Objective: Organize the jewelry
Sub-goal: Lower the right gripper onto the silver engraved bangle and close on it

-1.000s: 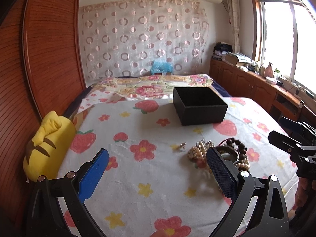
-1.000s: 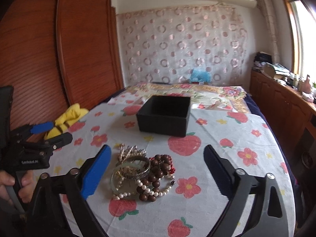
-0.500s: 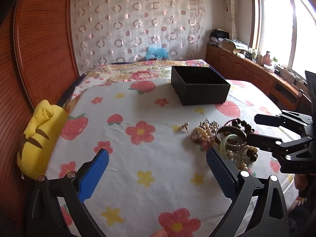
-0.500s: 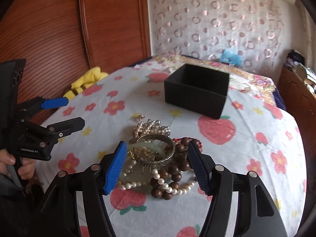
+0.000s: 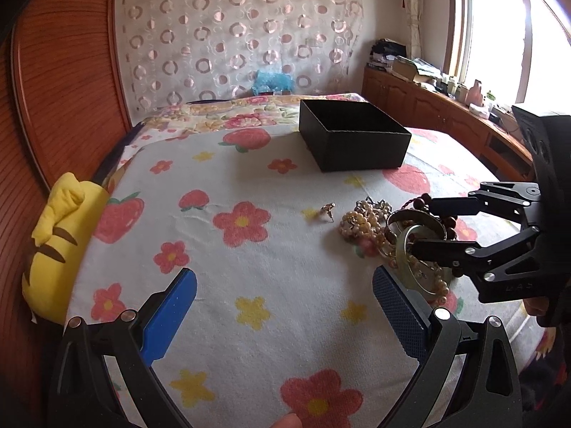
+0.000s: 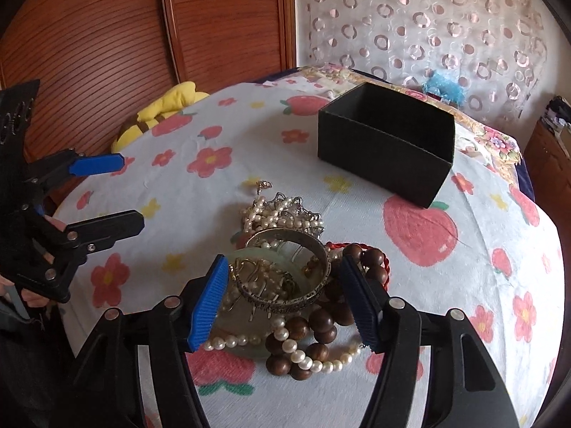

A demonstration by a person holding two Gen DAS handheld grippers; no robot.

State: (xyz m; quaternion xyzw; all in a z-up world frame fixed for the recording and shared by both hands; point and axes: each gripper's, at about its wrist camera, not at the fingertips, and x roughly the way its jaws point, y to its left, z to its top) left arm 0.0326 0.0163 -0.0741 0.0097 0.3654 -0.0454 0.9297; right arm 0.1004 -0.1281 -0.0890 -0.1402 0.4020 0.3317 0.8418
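A heap of jewelry lies on the flowered cloth: a silver bangle [image 6: 285, 271], a pale green jade bangle [image 6: 249, 317], brown wooden beads [image 6: 321, 321], pearl strands [image 6: 264, 210]. The heap also shows in the left wrist view [image 5: 392, 235]. A small loose earring [image 5: 327, 209] lies left of it. A black open box [image 6: 385, 149] stands behind; it shows in the left view too [image 5: 351, 139]. My right gripper [image 6: 285, 303] is open, its jaws on either side of the silver bangle. My left gripper [image 5: 285, 314] is open and empty, left of the heap.
A yellow plush toy [image 5: 57, 246] lies at the table's left edge by the wooden wardrobe [image 5: 64, 71]. A wooden cabinet [image 5: 446, 117] with clutter runs under the window on the right. A blue fluffy item [image 5: 271, 80] sits on the bed behind.
My right gripper has come down and forward over the heap and its jaws have narrowed around the silver bangle. My left gripper has tilted down slightly, staying open.
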